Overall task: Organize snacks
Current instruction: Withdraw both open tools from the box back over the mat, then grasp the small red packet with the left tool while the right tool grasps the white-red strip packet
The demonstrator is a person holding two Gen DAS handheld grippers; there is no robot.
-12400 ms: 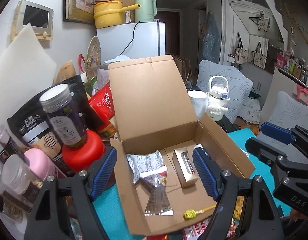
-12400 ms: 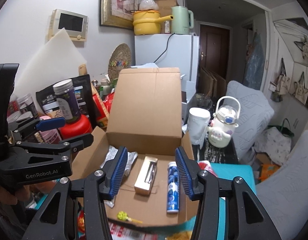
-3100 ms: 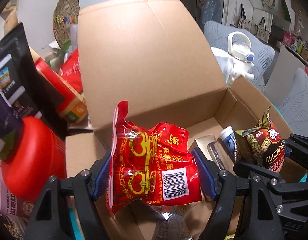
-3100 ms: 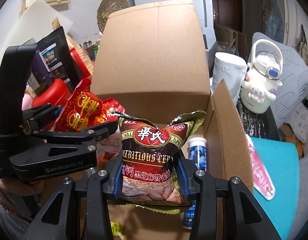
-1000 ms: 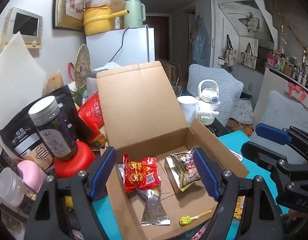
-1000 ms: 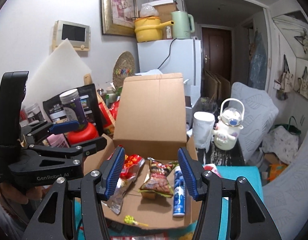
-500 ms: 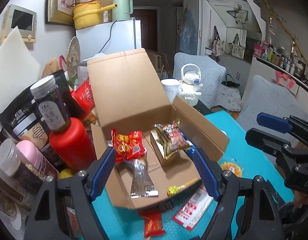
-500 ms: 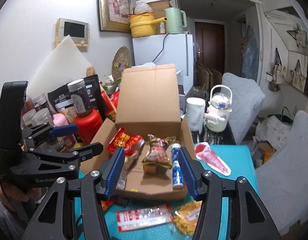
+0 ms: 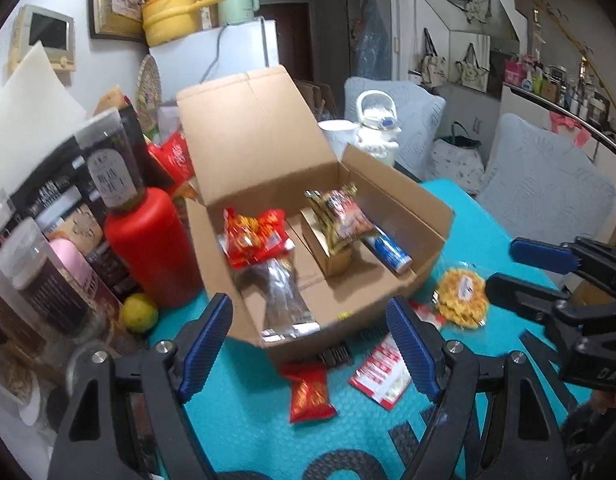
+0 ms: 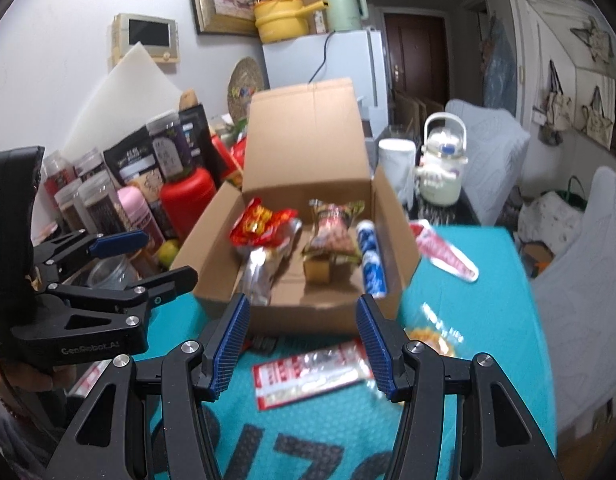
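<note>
An open cardboard box [image 9: 404,196] [image 10: 212,236] stands on the teal mat. Inside lie a red snack bag [image 9: 254,240] [image 10: 262,222], a brown cereal bag [image 9: 342,218] [image 10: 334,236], a blue tube [image 9: 386,248] [image 10: 370,258] and a silver packet [image 9: 282,300]. In front of the box lie a small red packet [image 9: 310,390], a red-and-white packet [image 9: 382,372] [image 10: 312,372] and a yellow snack bag [image 9: 462,296] [image 10: 430,338]. My left gripper [image 9: 310,344] [image 10: 142,254] is open and empty, pulled back from the box. My right gripper [image 10: 304,338] [image 9: 512,266] is open and empty.
Jars, a red bottle [image 9: 148,240] and a lemon [image 9: 139,312] crowd the left side. A white kettle [image 10: 442,168] and cup [image 10: 396,164] stand behind the box on the right. A pink-red packet [image 10: 444,254] lies right of the box.
Both grippers have drawn back and up from the box; more of the teal mat and the loose packets in front now show. Earlier each gripper had put a snack bag in the box.
</note>
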